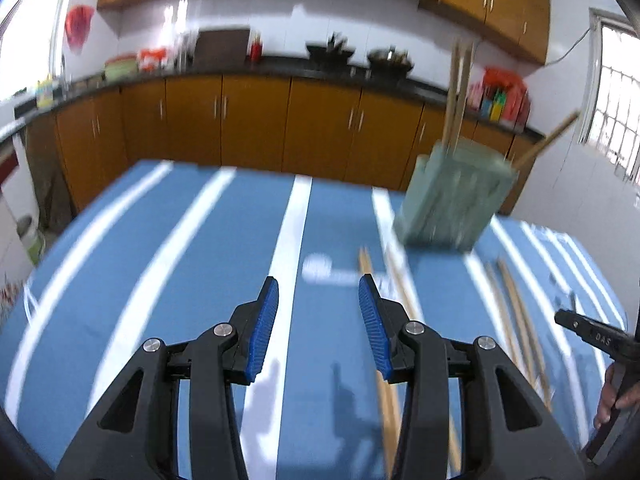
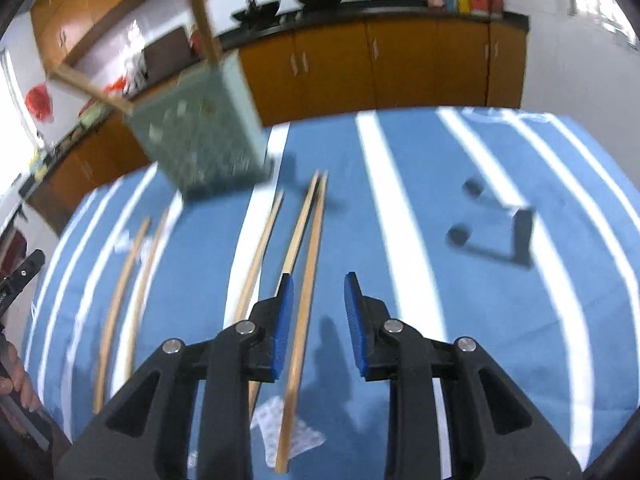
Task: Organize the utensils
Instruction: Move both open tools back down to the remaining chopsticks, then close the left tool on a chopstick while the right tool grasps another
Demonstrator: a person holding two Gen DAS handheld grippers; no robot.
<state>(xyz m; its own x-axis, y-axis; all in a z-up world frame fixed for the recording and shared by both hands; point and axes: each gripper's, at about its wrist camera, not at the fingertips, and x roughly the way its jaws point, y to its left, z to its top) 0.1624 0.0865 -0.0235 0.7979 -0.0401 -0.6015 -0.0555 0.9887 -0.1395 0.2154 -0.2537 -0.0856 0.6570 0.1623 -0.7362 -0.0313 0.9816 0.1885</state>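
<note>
I had both grippers over the blue striped worktop [image 1: 120,264], and both pictures were blurry. The left gripper [image 1: 318,300] had its jaws partly open with nothing between them. The right gripper [image 2: 319,304] had its jaws open a smaller way, and they were empty too. The green holder [image 2: 200,132] stood in the upper left of the right wrist picture, with a few chopsticks already sticking up out of it. More loose chopsticks [image 2: 306,256] lay flat on the cloth in the middle and lower left of that picture. One long stick ran just beside the right gripper's left pad. I thought the sticks could be hard to pick up, because they were thin and lay flat on soft cloth. The jaws might pinch the cloth, or push a stick so it rolled away. A bump could also tip the holder.
</note>
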